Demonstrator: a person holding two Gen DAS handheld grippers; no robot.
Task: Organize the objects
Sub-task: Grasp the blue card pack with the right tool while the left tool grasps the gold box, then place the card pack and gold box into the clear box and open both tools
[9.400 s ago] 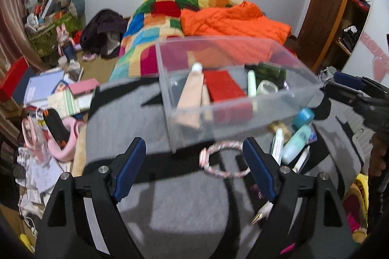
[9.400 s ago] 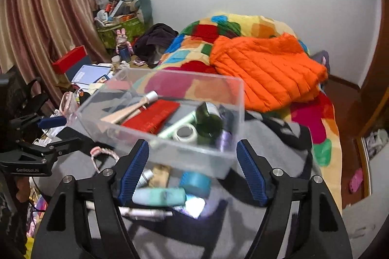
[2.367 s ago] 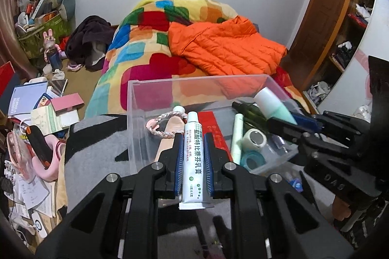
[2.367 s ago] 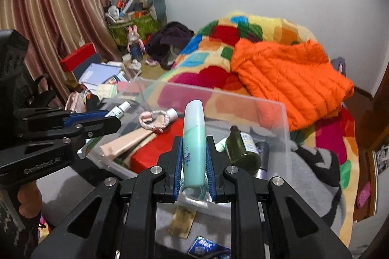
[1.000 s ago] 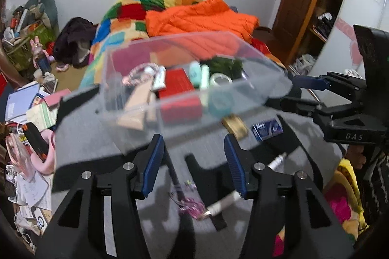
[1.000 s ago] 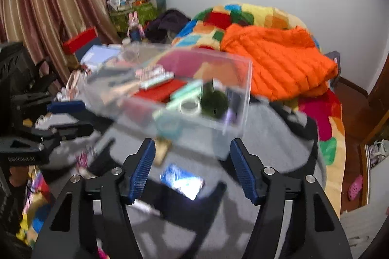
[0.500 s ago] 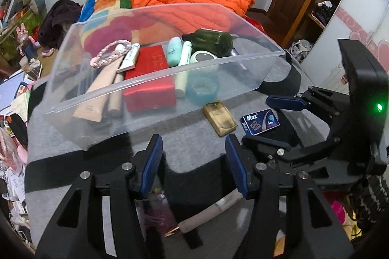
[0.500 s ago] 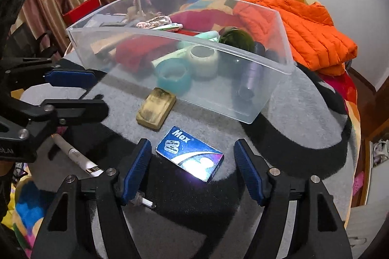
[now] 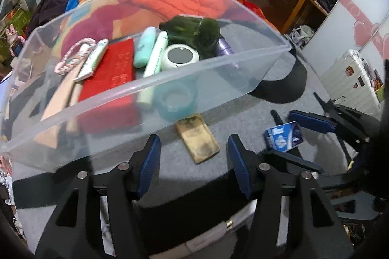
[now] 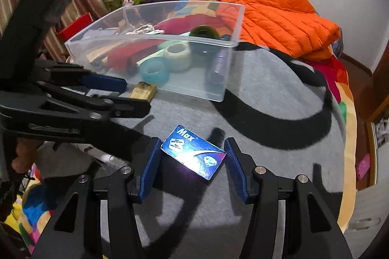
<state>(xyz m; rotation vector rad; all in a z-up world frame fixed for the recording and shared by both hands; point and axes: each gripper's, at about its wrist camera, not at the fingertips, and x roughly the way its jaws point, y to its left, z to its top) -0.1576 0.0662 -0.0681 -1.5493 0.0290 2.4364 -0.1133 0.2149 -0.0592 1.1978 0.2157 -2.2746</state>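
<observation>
— What's the right gripper up to?
— Its blue pads are spread apart on either side of the blue "Max" box, which lies flat on the grey blanket. Whether the pads touch the box I can't tell.

— And the left gripper?
— Wide apart too, holding nothing, low over the blanket with the flat gold packet just ahead between its fingers. That packet lies against the near wall of the clear plastic bin.

— What's in the bin?
— A red box, a white tube, a pink braided ring, a mint-green tube, a pale green stick, a white tape roll, a teal tape roll, a dark green bottle and a purple one.

— Behind it?
— An orange puffer jacket on a patchwork quilt
</observation>
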